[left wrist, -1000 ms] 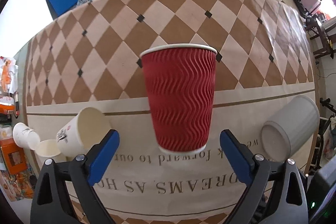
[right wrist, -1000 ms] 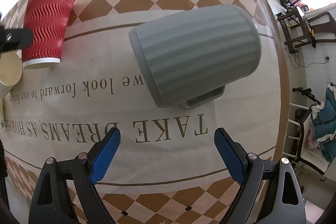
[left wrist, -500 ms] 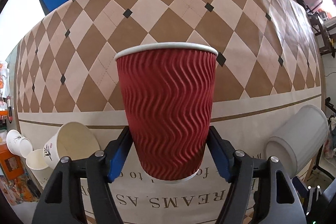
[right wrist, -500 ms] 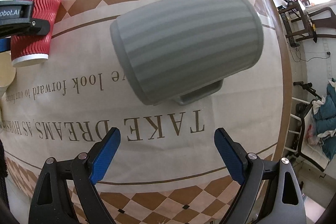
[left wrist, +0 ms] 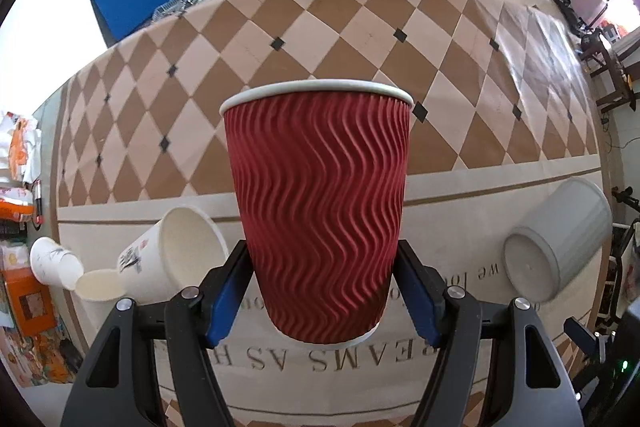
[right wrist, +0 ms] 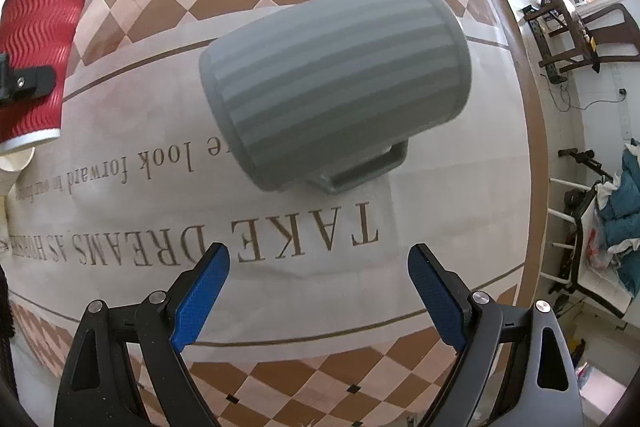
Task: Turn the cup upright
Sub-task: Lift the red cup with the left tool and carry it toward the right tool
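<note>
A red ripple paper cup (left wrist: 320, 211) stands upright, rim up, on the tablecloth. My left gripper (left wrist: 322, 291) is shut on its lower half, blue pads against both sides. The cup also shows at the far left of the right wrist view (right wrist: 36, 67) with one left gripper finger (right wrist: 28, 83) across it. A grey ribbed mug (right wrist: 336, 83) lies on its side, handle toward me. My right gripper (right wrist: 316, 295) is open and empty, just short of the mug. The mug shows at the right of the left wrist view (left wrist: 560, 247).
A white paper cup (left wrist: 172, 259) lies on its side left of the red cup, with two more white cups (left wrist: 56, 263) near the table's left edge. The checkered tablecloth (left wrist: 340, 27) stretches away behind. A chair (right wrist: 576, 35) and clutter stand beyond the right table edge.
My left gripper moved up to the red cup and closed on it. The right gripper crept closer to the grey mug and stayed open.
</note>
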A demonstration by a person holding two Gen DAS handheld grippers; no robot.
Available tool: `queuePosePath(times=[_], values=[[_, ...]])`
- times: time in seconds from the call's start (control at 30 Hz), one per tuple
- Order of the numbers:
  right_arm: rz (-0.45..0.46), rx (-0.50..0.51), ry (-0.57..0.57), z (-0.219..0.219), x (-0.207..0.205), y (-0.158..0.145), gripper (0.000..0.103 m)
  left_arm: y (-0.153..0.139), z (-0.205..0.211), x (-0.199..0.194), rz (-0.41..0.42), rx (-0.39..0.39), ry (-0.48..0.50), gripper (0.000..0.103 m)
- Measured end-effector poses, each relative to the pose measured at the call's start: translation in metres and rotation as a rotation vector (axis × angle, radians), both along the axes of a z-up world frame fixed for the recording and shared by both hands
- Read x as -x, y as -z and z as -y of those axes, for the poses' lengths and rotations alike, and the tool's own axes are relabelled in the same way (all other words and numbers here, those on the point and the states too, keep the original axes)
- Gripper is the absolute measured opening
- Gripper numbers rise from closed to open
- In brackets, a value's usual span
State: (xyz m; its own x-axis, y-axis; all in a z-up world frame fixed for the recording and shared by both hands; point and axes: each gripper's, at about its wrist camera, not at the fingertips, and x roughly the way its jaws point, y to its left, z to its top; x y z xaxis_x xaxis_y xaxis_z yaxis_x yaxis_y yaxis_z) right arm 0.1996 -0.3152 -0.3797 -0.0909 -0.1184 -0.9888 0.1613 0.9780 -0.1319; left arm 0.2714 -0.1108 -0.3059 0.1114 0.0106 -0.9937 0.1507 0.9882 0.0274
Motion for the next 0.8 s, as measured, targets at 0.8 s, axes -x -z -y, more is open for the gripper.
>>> queuePosePath(times=[0.8], values=[[0.026,-0.006,0.091,-0.046,0.117,-0.012,0.092,-0.011,-0.09,0.159,-0.052,0.073,-0.055,0.068]])
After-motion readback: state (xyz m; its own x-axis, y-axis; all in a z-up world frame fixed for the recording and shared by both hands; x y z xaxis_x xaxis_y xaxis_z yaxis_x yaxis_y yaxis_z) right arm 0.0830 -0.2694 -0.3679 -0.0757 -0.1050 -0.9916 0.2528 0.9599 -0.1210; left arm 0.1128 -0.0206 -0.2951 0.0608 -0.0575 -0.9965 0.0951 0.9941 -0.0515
